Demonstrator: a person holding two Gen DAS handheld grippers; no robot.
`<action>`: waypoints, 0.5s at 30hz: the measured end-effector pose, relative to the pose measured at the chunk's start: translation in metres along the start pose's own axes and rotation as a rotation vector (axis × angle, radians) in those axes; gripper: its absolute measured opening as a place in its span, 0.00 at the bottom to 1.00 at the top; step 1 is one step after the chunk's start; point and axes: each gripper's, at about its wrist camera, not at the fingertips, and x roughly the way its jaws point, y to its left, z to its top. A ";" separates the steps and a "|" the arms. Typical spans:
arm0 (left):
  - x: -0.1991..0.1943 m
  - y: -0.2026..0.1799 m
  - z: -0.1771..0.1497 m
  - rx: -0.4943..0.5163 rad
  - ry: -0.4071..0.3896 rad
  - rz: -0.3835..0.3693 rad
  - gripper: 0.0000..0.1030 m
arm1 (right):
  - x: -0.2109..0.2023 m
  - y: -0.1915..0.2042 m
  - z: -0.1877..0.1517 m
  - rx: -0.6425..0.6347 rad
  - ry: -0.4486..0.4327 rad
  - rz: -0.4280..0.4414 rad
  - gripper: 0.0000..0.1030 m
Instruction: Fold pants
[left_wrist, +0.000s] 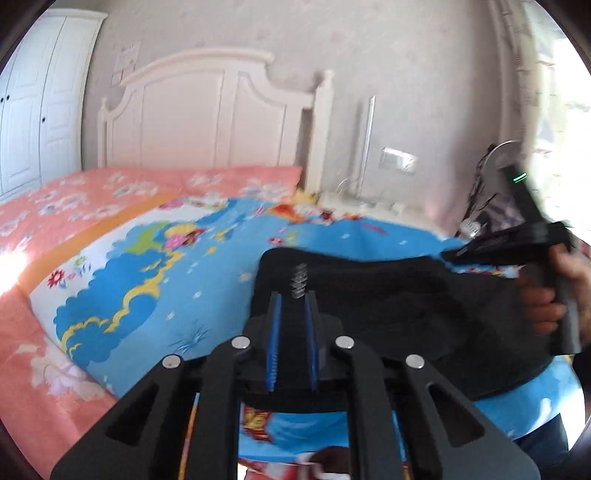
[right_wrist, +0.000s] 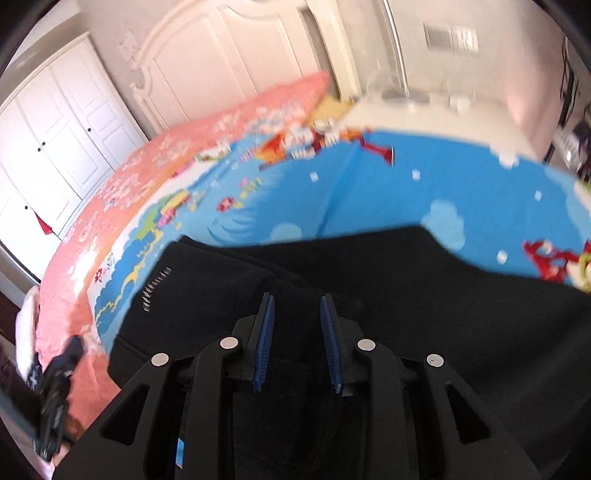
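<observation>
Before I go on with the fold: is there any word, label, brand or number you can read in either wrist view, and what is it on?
No text can be read in either view.
Pants: a row of small silver marks, a pattern or logo, no letters.
Paper on the wall: too blurred to read.
Cartoon sheet: pictures only; a red mark is too blurred to tell.

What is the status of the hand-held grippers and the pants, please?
Left hand-held gripper shut, empty. Right hand-held gripper open above black pants. Pants folded on blue sheet. Nothing in the way.
</observation>
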 end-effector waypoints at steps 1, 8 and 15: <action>0.013 0.002 -0.008 0.001 0.064 -0.023 0.11 | -0.011 0.004 0.001 -0.005 -0.053 -0.024 0.46; 0.037 0.001 -0.035 0.014 0.190 0.001 0.11 | -0.032 0.052 -0.015 -0.115 -0.219 -0.134 0.96; 0.010 -0.015 -0.033 -0.016 0.201 -0.074 0.40 | 0.031 0.080 -0.052 -0.141 -0.064 -0.131 0.96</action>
